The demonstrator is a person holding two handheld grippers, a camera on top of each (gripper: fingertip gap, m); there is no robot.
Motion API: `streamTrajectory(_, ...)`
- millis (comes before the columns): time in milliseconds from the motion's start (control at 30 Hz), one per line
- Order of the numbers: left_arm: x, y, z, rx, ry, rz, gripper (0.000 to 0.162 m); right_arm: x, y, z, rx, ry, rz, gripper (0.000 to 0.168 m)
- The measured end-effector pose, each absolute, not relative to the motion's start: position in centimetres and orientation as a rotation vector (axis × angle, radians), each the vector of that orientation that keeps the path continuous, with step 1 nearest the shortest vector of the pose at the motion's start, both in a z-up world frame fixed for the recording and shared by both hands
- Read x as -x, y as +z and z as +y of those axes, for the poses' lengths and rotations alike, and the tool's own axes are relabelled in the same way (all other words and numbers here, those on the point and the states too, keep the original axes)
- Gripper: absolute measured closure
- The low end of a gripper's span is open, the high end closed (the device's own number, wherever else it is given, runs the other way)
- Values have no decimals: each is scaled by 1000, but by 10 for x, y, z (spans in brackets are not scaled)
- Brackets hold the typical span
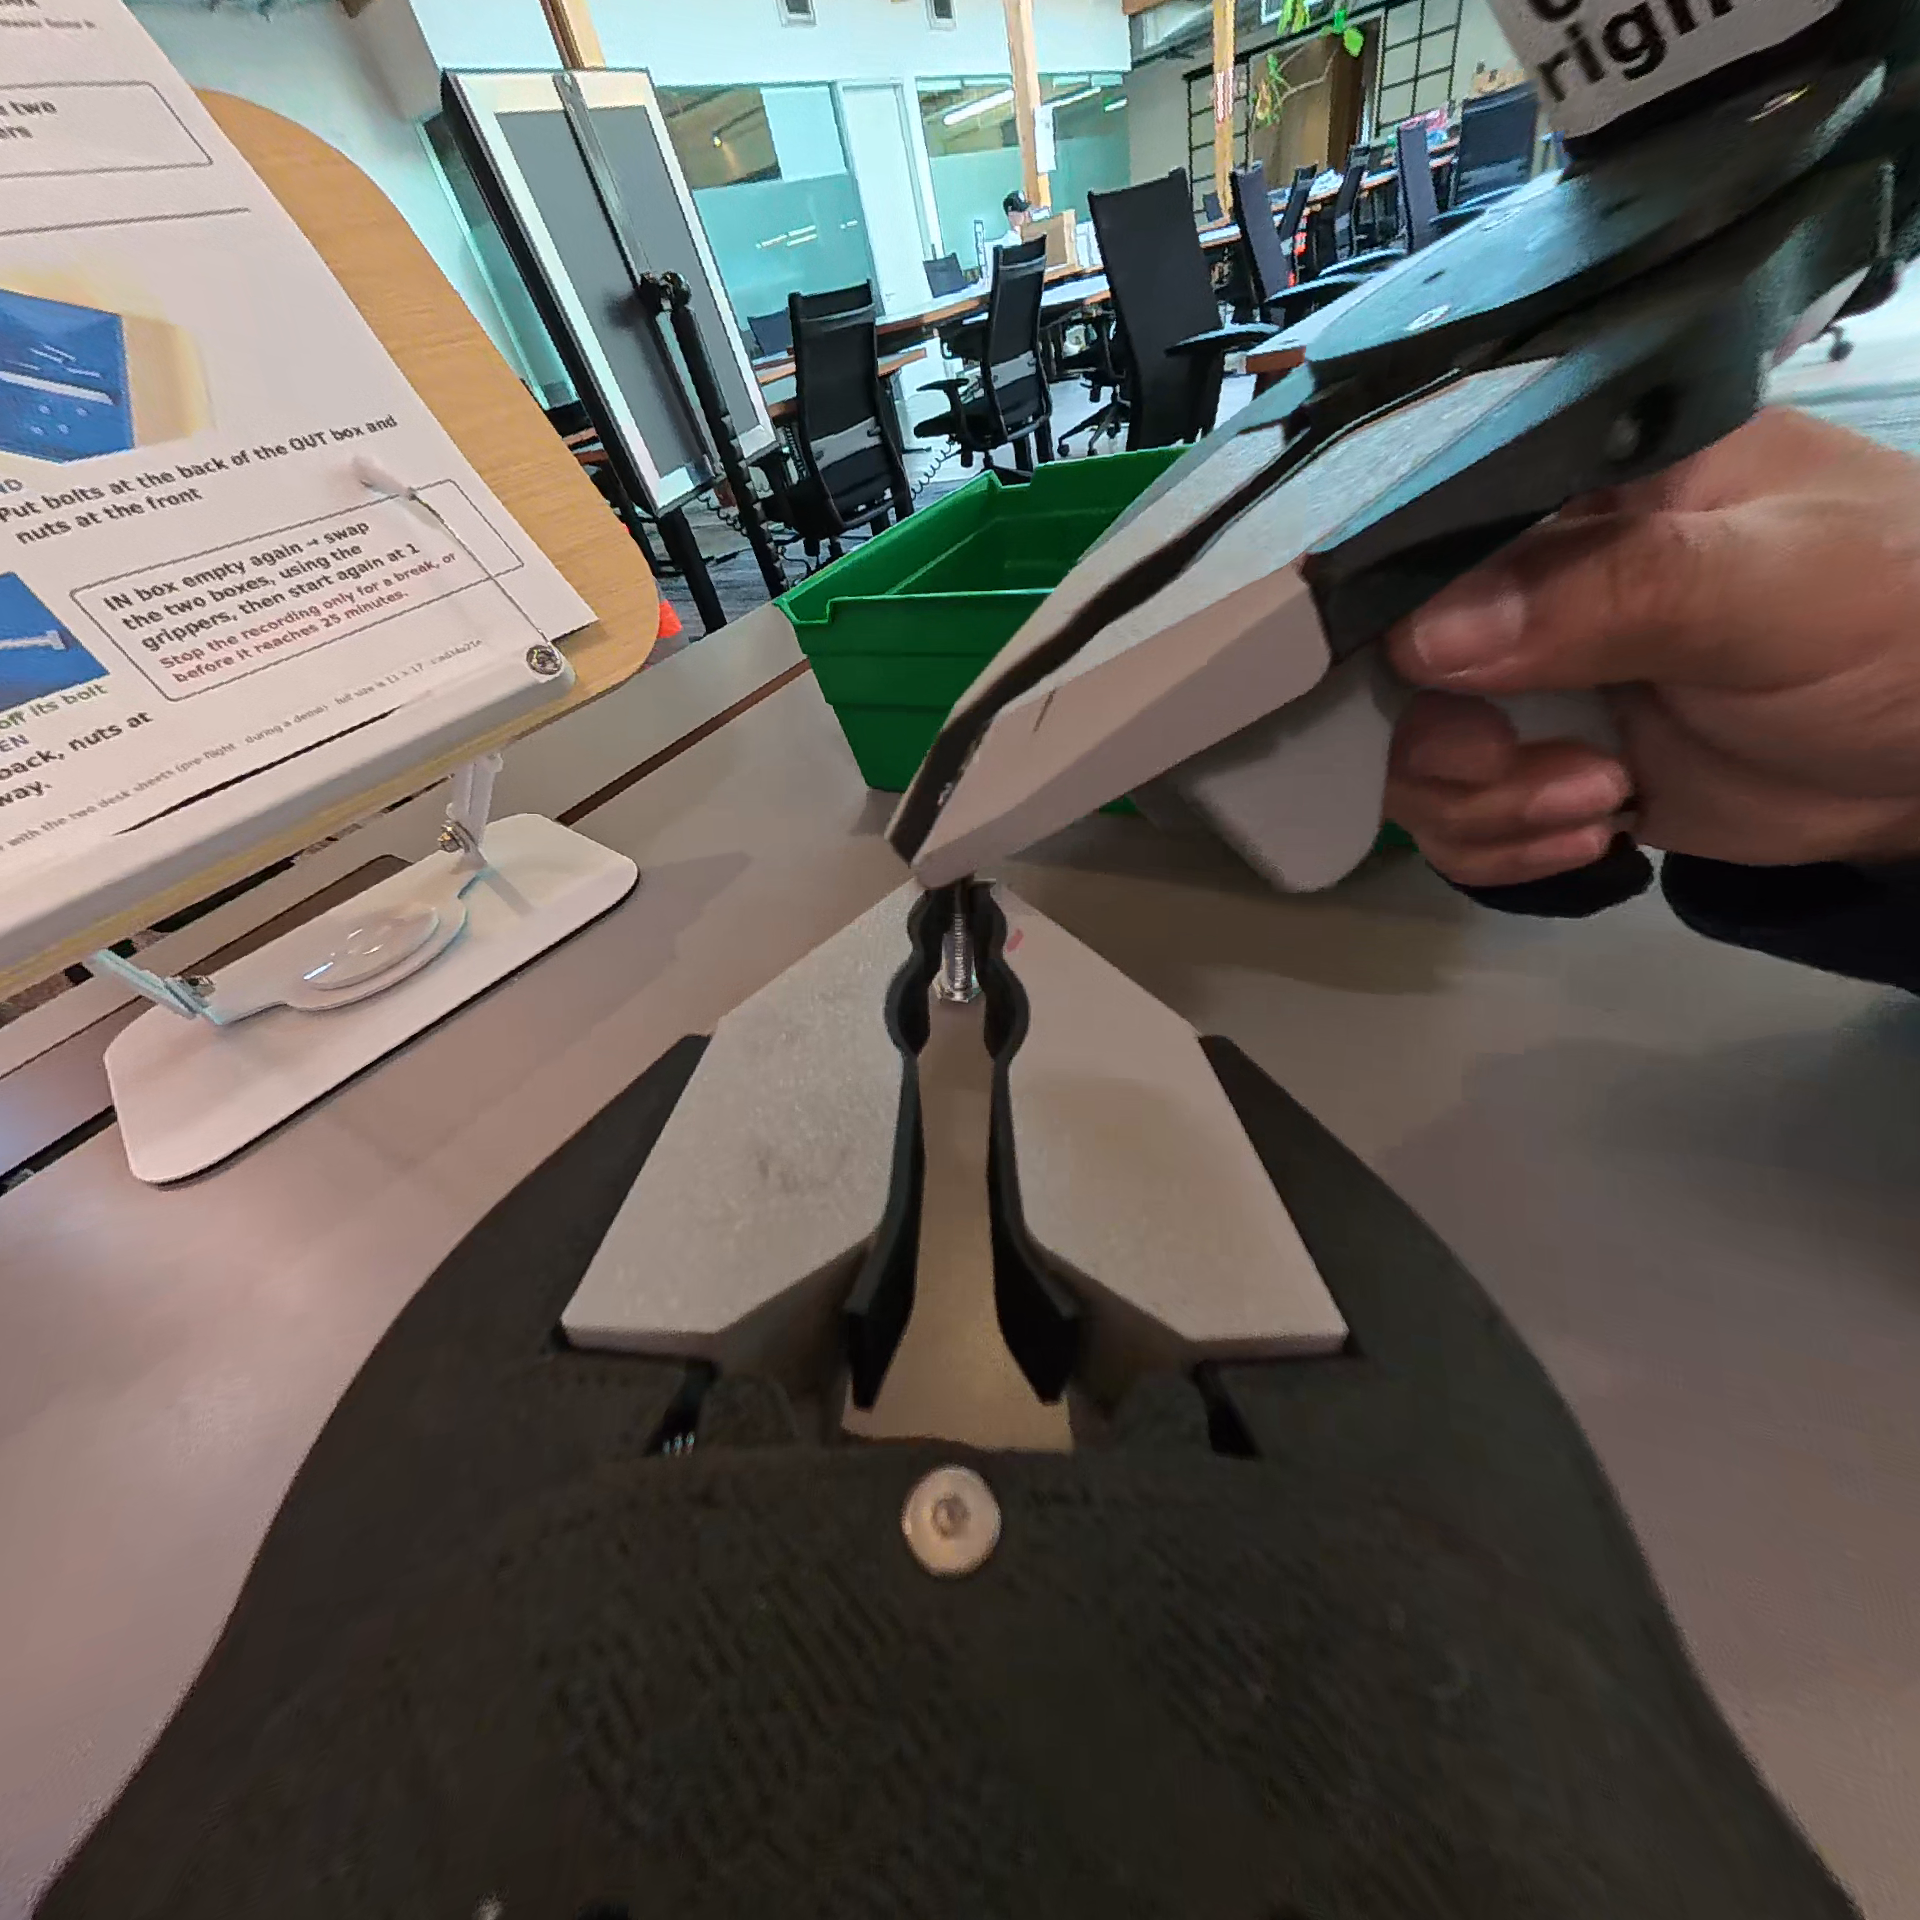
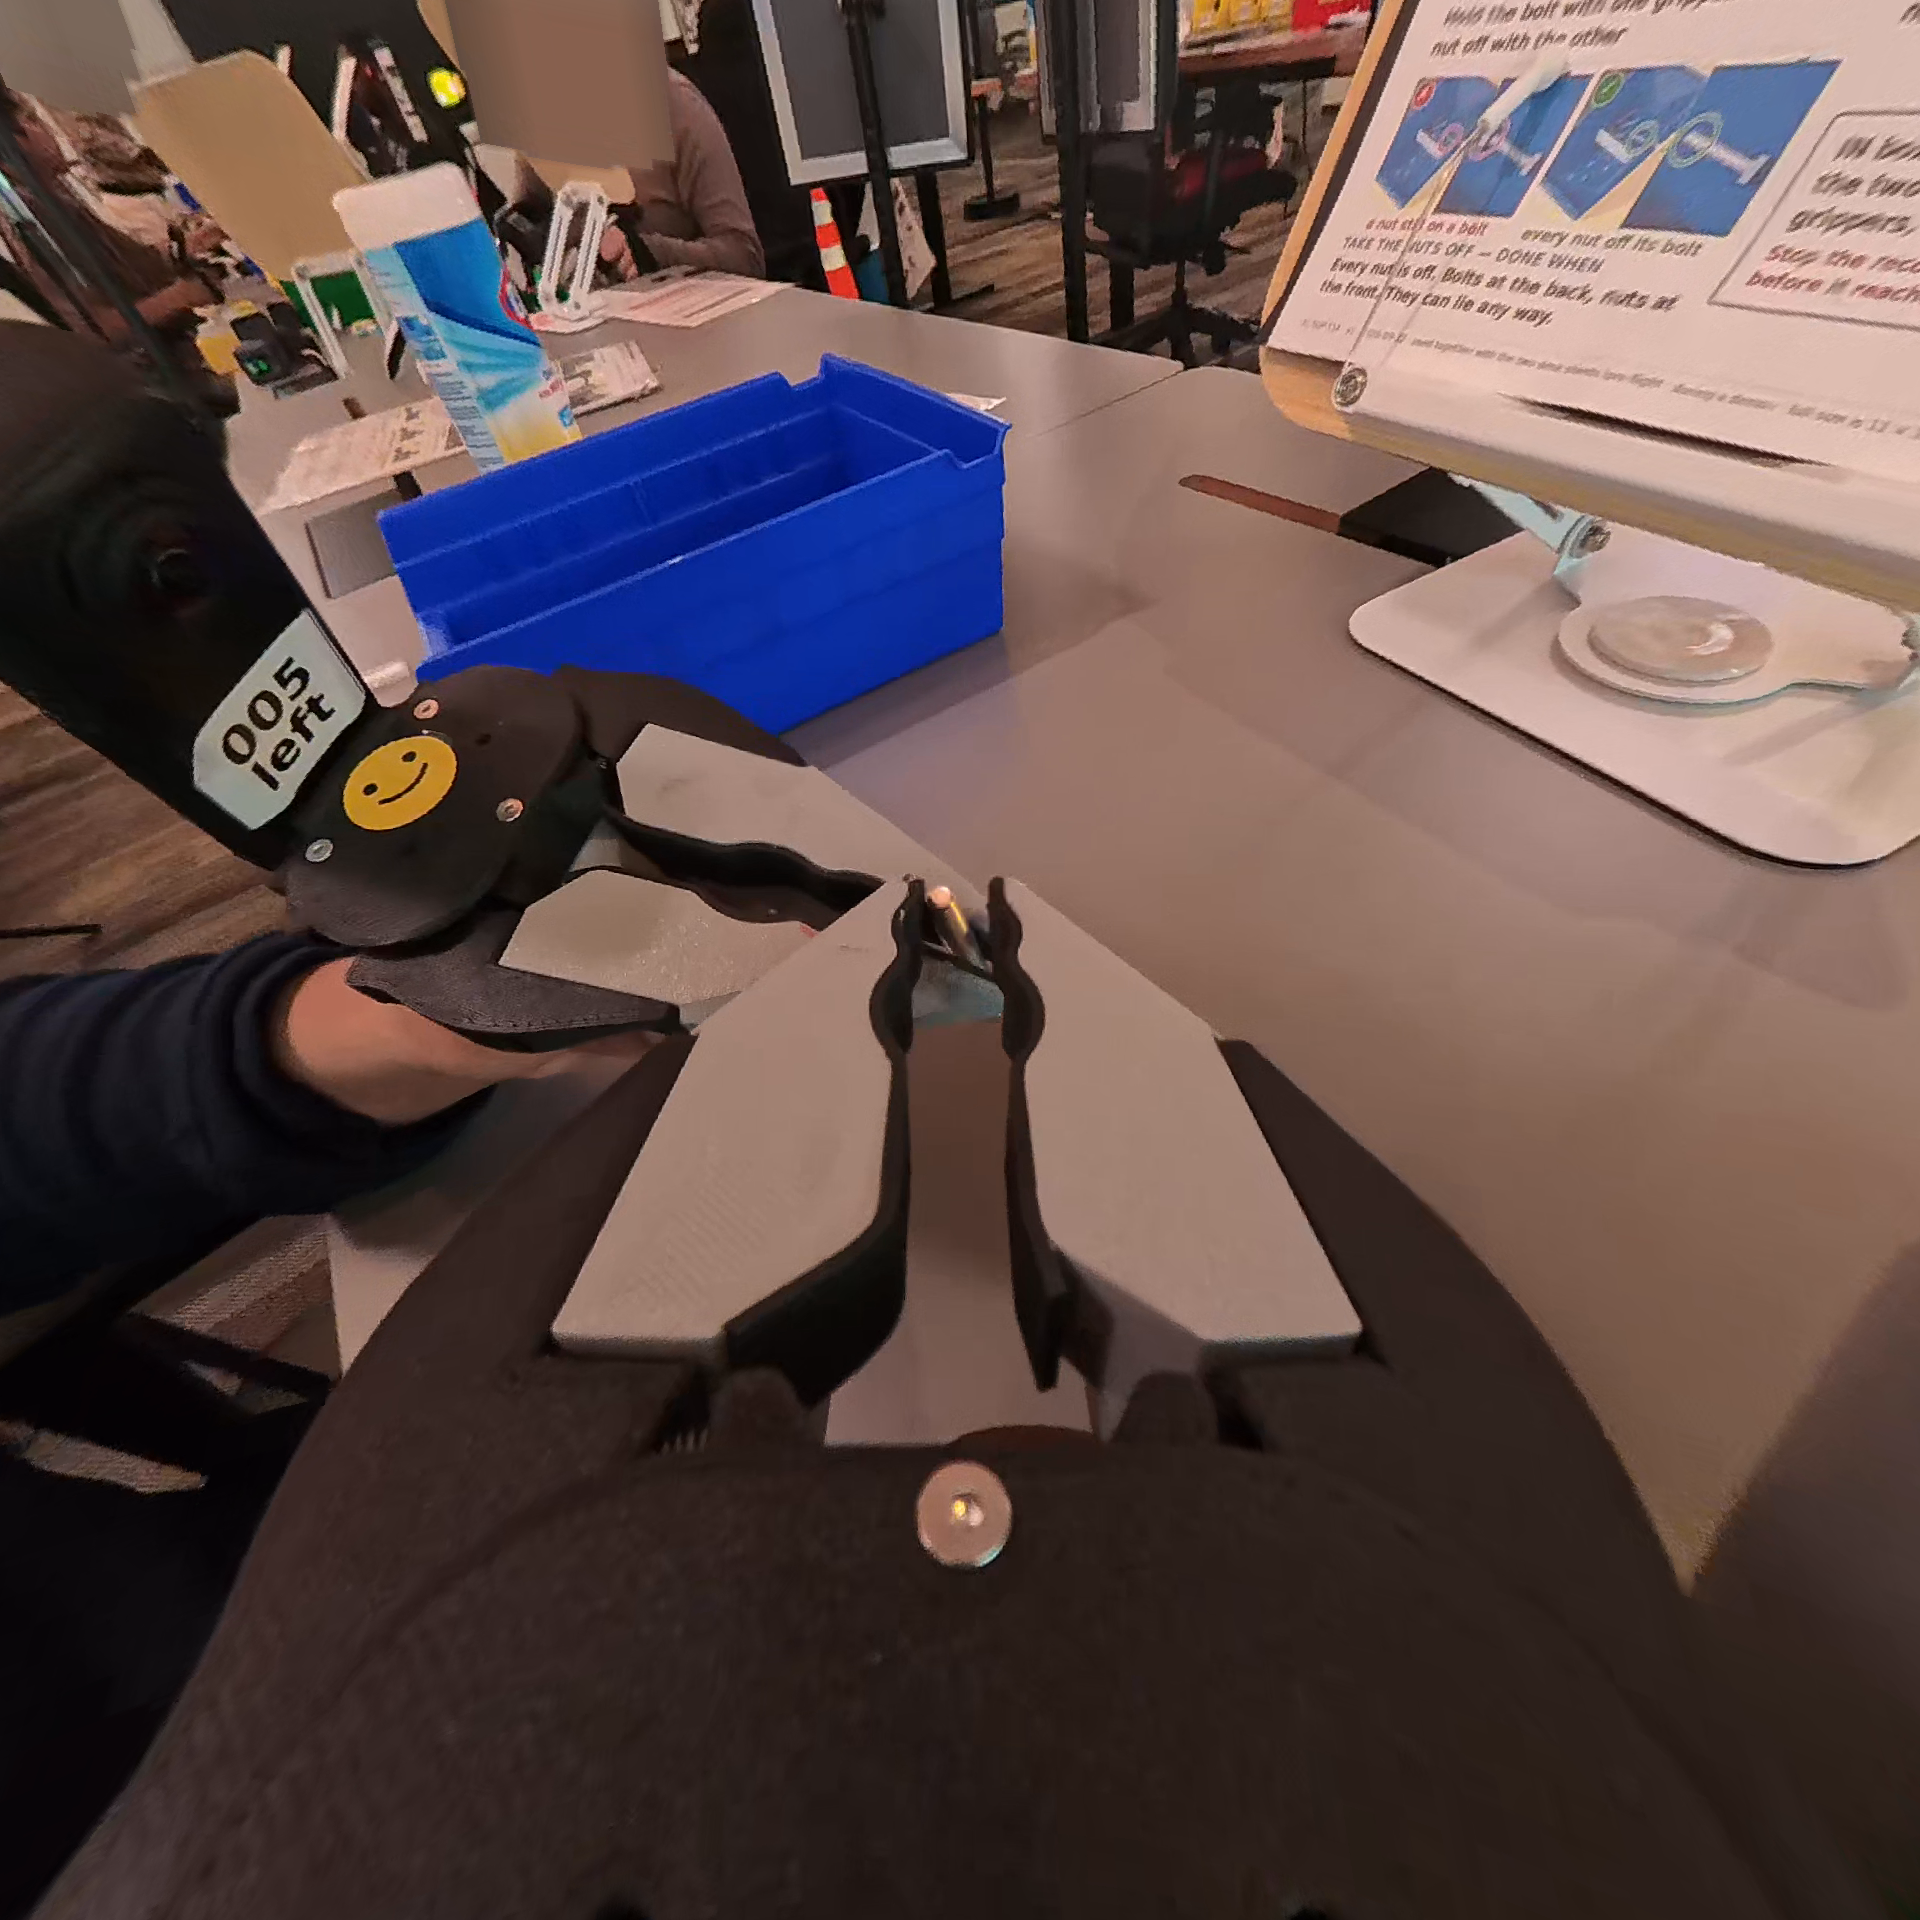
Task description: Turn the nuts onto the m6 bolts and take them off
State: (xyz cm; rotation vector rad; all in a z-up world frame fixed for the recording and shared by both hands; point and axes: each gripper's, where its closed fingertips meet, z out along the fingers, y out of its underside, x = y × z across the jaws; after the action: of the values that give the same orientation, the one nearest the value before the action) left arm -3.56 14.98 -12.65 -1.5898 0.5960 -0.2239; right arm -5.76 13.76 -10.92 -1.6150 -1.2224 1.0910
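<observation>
Grey worktop (image 1: 1558,1143) spread beneath two handheld tools, office chairs far behind. Propped document stand (image 2: 1621,644) with a printed sheet on a white base, at the worktop's far side. Blue bin (image 2: 717,551) standing well back in the right wrist view, open top up, contents not visible. Green bin (image 1: 935,623) partly hidden behind the right tool in the left wrist view. Left gripper (image 1: 956,956) clenched on a threaded silver bolt (image 1: 958,961), shaft upright between the black pads, hex shape low on the shaft just above the worktop. Right gripper (image 2: 954,935) angled down from the right, a hand (image 1: 1662,665) around its grip, tip meeting the bolt's upper end just above the left gripper's tips. Right gripper nearly closed around that small shiny end in its own view; actual clamping on it cannot be told. Nut not clearly distinguishable from the bolt's head at this size. Dark sleeve (image 2: 135,1091) and yellow smiley sticker (image 2: 400,781) at the left tool.
</observation>
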Motion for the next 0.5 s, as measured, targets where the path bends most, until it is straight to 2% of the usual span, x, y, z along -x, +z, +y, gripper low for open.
streamTrajectory(233, 37, -139, 155, 1672, -299, 542, 158, 60, -121, 146, 1626, 941, -1256, 166)
streamTrajectory(267, 36, -140, 155, 1679, -319, 538, 155, 57, -121, 151, 1637, 899, -1241, 166)
streamTrajectory(333, 34, -138, 154, 1673, -361, 527, 134, 47, -116, 163, 1642, 830, -1201, 167)
streamTrajectory(400, 32, -136, 154, 1666, -417, 516, 121, 37, -103, 175, 1643, 808, -1171, 167)
streamTrajectory(500, 37, -136, 156, 1670, -416, 489, 123, 7, -71, 212, 1634, 687, -1090, 166)
